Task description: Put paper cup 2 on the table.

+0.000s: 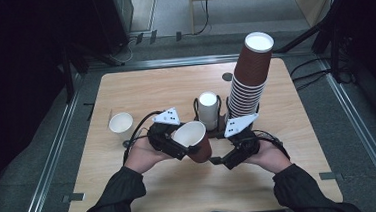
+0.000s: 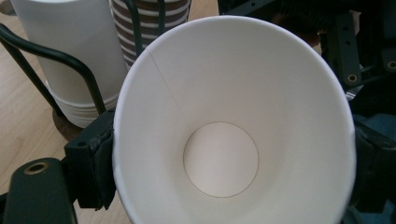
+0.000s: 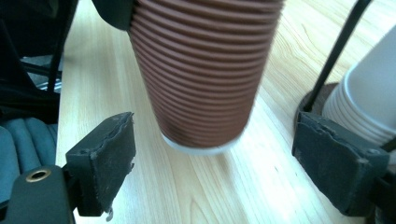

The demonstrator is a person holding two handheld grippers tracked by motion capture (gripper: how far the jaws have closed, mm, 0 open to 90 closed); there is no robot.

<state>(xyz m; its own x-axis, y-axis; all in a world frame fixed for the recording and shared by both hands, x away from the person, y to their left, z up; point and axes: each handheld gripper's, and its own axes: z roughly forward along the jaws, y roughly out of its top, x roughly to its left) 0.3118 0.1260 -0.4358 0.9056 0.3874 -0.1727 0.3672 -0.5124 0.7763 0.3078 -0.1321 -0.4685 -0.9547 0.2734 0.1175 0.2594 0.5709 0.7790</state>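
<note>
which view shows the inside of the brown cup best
The left gripper view: the brown cup opens toward the camera, white wall and round bottom visible. The high view shows its mouth tilted, small. The right gripper view shows its ribbed outside and base.

text: none legible | labels: none | numbers: none

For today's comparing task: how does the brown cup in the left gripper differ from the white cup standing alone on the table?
The brown cup is ribbed, tilted and held off the table; the white cup is smooth, upright and resting on the table. Both are open paper cups, white inside.
</note>
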